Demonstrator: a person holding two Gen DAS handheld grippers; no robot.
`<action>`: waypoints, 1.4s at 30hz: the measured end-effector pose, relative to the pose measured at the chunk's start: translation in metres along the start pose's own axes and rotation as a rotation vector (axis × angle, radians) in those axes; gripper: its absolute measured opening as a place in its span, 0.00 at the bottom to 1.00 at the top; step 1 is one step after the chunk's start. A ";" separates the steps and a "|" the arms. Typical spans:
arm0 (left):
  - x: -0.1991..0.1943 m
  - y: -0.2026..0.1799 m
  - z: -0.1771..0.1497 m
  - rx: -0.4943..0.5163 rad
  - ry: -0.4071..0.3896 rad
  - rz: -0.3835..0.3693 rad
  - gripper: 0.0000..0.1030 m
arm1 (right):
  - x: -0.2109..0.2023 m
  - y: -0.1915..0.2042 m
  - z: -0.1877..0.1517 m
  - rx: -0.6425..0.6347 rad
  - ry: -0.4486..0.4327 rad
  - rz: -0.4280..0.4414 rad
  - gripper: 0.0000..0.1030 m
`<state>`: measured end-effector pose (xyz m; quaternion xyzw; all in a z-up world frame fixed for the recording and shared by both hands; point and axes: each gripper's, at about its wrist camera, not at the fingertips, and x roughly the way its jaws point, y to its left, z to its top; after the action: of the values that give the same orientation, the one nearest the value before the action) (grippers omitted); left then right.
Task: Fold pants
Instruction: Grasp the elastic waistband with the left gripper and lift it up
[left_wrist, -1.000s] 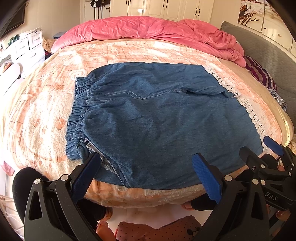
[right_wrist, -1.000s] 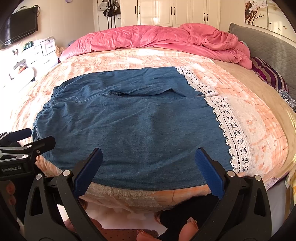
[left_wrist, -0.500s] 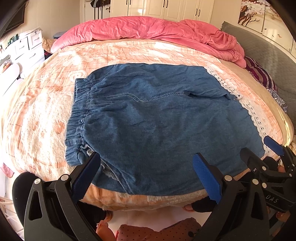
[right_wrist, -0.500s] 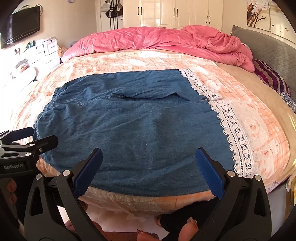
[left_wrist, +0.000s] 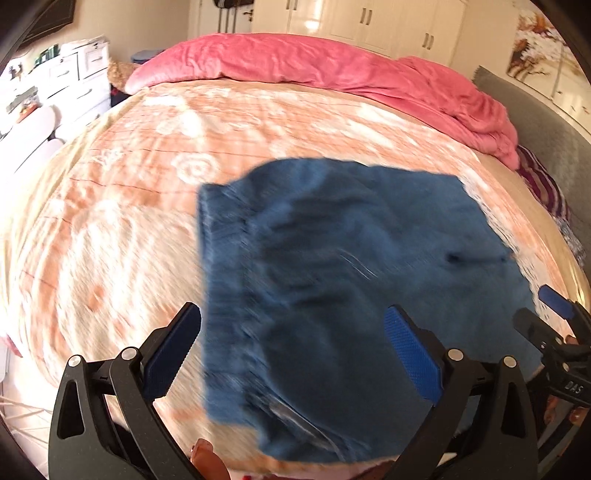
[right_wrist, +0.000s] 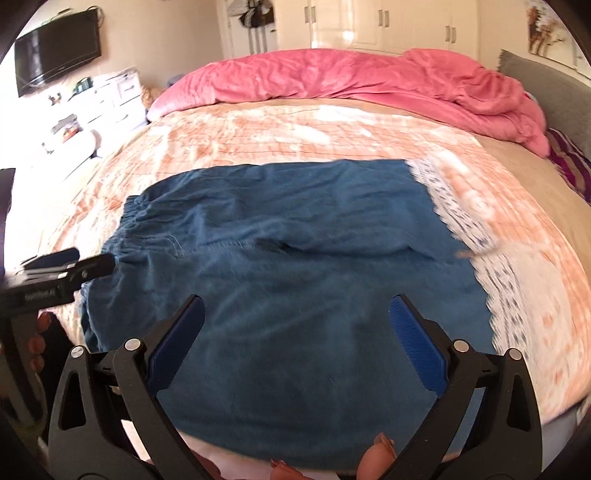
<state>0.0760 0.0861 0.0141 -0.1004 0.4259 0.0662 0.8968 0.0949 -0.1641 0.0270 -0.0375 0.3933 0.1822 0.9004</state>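
Two sets of tongs hover over the near edge of the bed (right_wrist: 332, 125), both with their blue pads spread apart and holding nothing. Left tongs (left_wrist: 291, 350) sit above the elastic waistband end of the denim pants (right_wrist: 295, 277), which lie flat across the peach blanket, blurred in the left wrist view. Right tongs (right_wrist: 297, 332) hang over the leg end, near the white lace trim (right_wrist: 461, 221). Beyond lies a pink duvet (right_wrist: 351, 77).
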 end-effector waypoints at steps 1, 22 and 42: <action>0.003 0.006 0.007 -0.007 -0.002 0.009 0.96 | 0.005 0.003 0.008 -0.017 0.002 0.003 0.92; 0.115 0.076 0.092 -0.050 0.089 0.055 0.96 | 0.109 0.050 0.106 -0.247 0.065 0.085 0.92; 0.095 0.061 0.092 0.012 -0.065 -0.146 0.30 | 0.198 0.094 0.151 -0.544 0.186 0.076 0.92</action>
<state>0.1922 0.1706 -0.0111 -0.1235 0.3884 0.0010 0.9132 0.2899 0.0146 -0.0052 -0.2794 0.4120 0.3105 0.8098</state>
